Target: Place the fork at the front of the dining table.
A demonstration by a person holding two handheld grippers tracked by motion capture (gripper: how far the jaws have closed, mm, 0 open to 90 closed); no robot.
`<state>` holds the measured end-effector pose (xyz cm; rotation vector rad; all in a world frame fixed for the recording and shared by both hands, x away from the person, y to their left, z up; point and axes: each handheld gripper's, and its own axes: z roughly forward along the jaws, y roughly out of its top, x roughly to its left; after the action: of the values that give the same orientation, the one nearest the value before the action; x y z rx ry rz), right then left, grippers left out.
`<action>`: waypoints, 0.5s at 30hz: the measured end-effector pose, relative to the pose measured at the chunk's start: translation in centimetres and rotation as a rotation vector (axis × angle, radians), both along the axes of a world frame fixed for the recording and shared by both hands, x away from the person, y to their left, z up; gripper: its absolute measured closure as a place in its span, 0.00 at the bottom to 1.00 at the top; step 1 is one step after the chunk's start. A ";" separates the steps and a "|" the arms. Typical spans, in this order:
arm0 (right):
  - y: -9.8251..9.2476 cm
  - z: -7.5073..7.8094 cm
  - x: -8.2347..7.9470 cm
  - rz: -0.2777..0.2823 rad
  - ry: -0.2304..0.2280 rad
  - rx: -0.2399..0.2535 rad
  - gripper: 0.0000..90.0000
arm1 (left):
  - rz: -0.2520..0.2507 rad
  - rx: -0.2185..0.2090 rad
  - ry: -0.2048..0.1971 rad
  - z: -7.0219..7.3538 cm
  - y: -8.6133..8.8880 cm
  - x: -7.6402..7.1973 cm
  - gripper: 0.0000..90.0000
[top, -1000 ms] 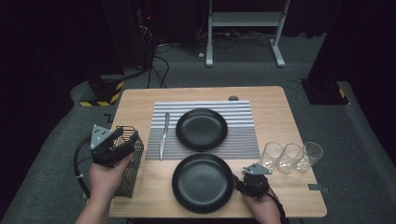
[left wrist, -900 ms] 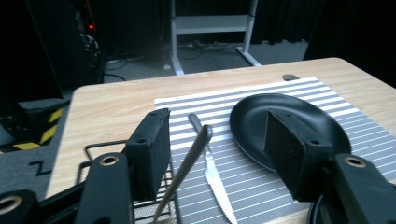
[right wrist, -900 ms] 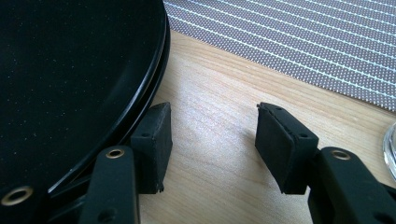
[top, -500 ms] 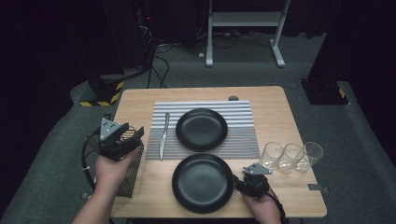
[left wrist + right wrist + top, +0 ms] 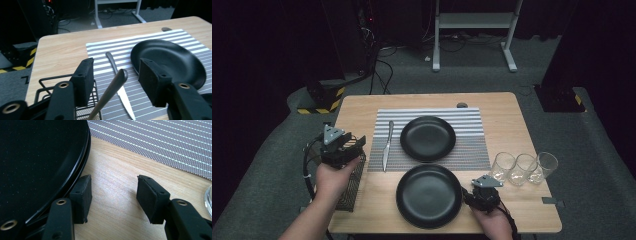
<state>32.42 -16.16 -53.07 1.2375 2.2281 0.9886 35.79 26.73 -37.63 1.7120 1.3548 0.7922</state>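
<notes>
**Dark room, wooden worktop: left gripper at the cutlery basket**

A dark room with grey carpet surrounds a wooden worktop at the centre of the high view. On it lies a striped mat carrying a black plate and a knife to that plate's left. A 2nd black plate sits below the mat, and 3 glasses stand in a row at the right.

At the left edge of the worktop, the left gripper hovers over the top of a black wire basket. In the left gripper view a metal utensil handle rises from the basket between the fingers; they have just been closing but stand apart, not touching it.

The right gripper rests at the lower right, just beside the near plate's rim. Its fingers stand apart over bare wood, the left one against the plate's edge.
</notes>
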 end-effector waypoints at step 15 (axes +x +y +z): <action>0.0 0.0 0.0 0.000 0.001 0.002 0.51 | -0.015 0.024 0.036 -0.4 0.1 0.2 0.79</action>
<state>32.42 -16.17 -53.06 1.2397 2.2286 0.9909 35.96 26.83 -38.03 1.7606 1.3606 0.7756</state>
